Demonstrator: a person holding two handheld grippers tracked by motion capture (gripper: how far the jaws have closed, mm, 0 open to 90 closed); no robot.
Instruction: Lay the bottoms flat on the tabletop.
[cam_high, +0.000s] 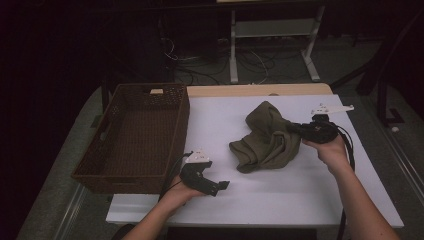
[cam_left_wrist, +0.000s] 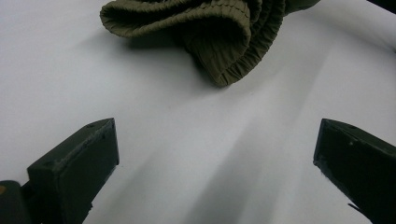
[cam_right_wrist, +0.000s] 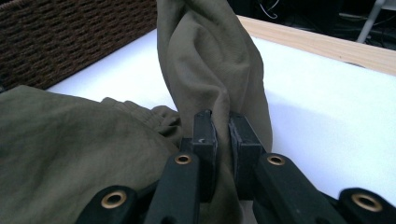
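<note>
An olive-green garment (cam_high: 265, 137) lies crumpled on the white table (cam_high: 280, 195), right of centre. My right gripper (cam_high: 298, 128) is shut on a fold of its right side; in the right gripper view the cloth (cam_right_wrist: 210, 70) rises pinched between the two jaws at the right gripper (cam_right_wrist: 223, 128). My left gripper (cam_high: 223, 186) rests low near the table's front edge, left of the garment, open and empty. Its own view shows the garment's ribbed hem (cam_left_wrist: 219, 32) lying ahead of the spread jaws of the left gripper (cam_left_wrist: 217, 149).
A dark brown woven basket (cam_high: 145, 177) stands at the table's left side, with a small pale tag at its far rim. A wooden strip (cam_high: 260, 90) runs along the table's back edge. Cables and a white frame stand on the floor behind.
</note>
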